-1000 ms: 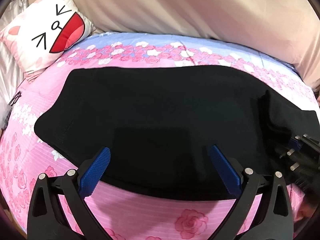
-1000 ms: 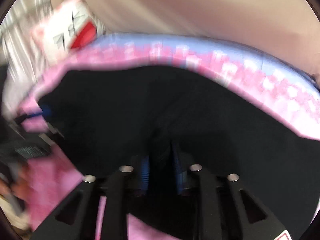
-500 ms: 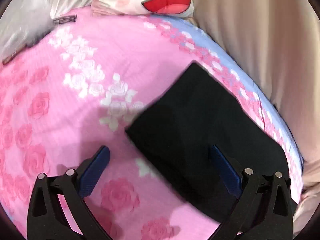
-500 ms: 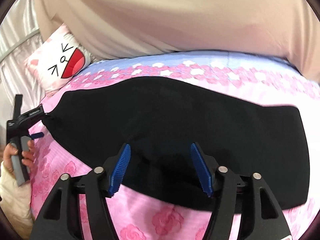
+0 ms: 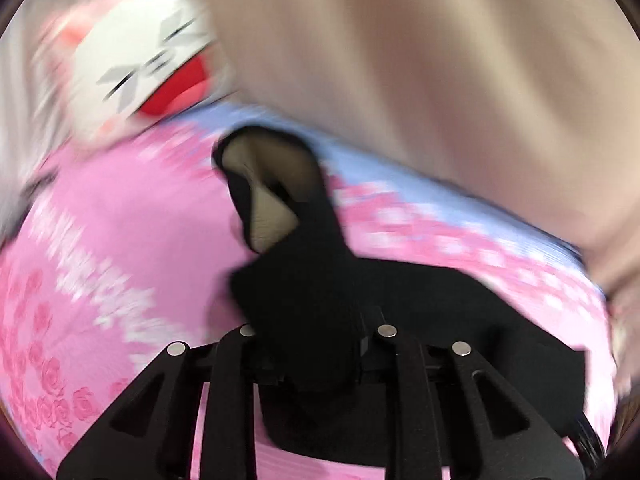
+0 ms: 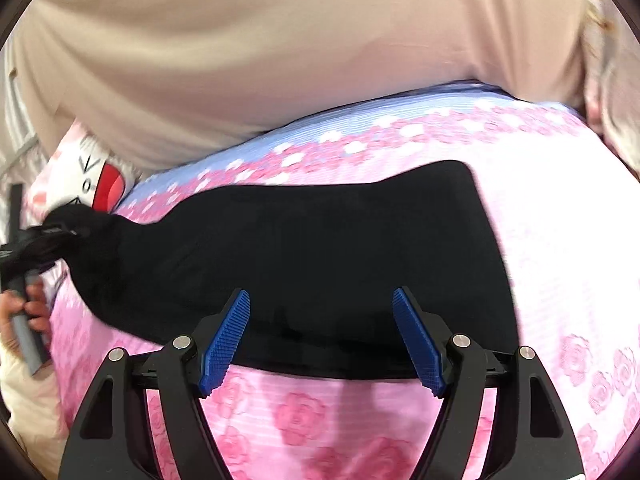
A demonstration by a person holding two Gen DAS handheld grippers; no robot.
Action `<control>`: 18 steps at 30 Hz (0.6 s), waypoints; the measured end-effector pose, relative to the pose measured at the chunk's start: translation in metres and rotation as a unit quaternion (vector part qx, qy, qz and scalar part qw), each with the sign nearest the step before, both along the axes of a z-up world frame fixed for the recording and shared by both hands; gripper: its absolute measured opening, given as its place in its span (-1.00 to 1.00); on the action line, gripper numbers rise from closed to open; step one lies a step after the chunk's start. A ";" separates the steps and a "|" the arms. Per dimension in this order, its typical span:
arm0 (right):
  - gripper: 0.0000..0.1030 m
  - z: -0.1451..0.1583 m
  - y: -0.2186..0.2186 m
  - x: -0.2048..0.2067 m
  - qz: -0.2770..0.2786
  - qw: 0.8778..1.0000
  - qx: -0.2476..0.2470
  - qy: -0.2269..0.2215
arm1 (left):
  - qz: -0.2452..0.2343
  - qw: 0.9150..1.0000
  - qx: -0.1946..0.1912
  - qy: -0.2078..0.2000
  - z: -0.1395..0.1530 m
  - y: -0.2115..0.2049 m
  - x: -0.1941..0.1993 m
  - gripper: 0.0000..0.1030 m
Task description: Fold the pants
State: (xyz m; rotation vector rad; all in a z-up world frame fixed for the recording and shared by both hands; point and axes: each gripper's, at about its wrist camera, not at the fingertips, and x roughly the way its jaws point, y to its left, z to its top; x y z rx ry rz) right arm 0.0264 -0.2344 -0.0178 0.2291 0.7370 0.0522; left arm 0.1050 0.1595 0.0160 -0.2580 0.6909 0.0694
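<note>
The left gripper point(image 6: 44, 240) is clamped on one end of the black pants point(image 6: 320, 248), lifting it off the pink bed point(image 6: 560, 280). The right gripper point(image 6: 322, 340) is opening, nothing between its jaws.

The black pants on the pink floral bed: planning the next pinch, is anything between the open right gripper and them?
Nothing visible: the right gripper, jaws opening, hovers over the black pants edge.
</note>
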 end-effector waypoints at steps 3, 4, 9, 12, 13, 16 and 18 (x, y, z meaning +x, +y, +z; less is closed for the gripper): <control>0.40 -0.001 -0.010 0.000 -0.001 1.000 0.012 -0.005 | -0.080 0.996 0.031 -0.009 0.009 -0.075 -0.002 -0.47; 0.40 -0.002 -0.012 0.000 -0.001 1.000 0.012 -0.003 | -0.098 0.995 0.035 0.000 0.002 -0.096 0.003 -0.28; 0.40 -0.002 -0.024 -0.001 0.001 1.000 0.005 0.000 | -0.122 0.984 0.038 0.120 -0.066 -0.149 0.029 0.72; 0.41 0.004 -0.031 0.003 0.014 1.000 0.017 -0.002 | -0.115 0.987 0.047 0.102 -0.058 -0.146 0.012 0.76; 0.41 0.005 -0.032 0.006 0.025 0.999 0.028 -0.004 | -0.114 0.988 0.053 0.093 -0.053 -0.142 0.008 0.77; 0.41 0.015 -0.014 0.030 0.085 0.993 0.079 -0.008 | -0.111 0.989 0.071 0.063 -0.033 -0.134 -0.011 0.88; 0.44 0.014 0.007 0.055 0.139 0.983 0.122 0.008 | -0.111 0.990 0.080 0.045 -0.019 -0.116 -0.024 0.90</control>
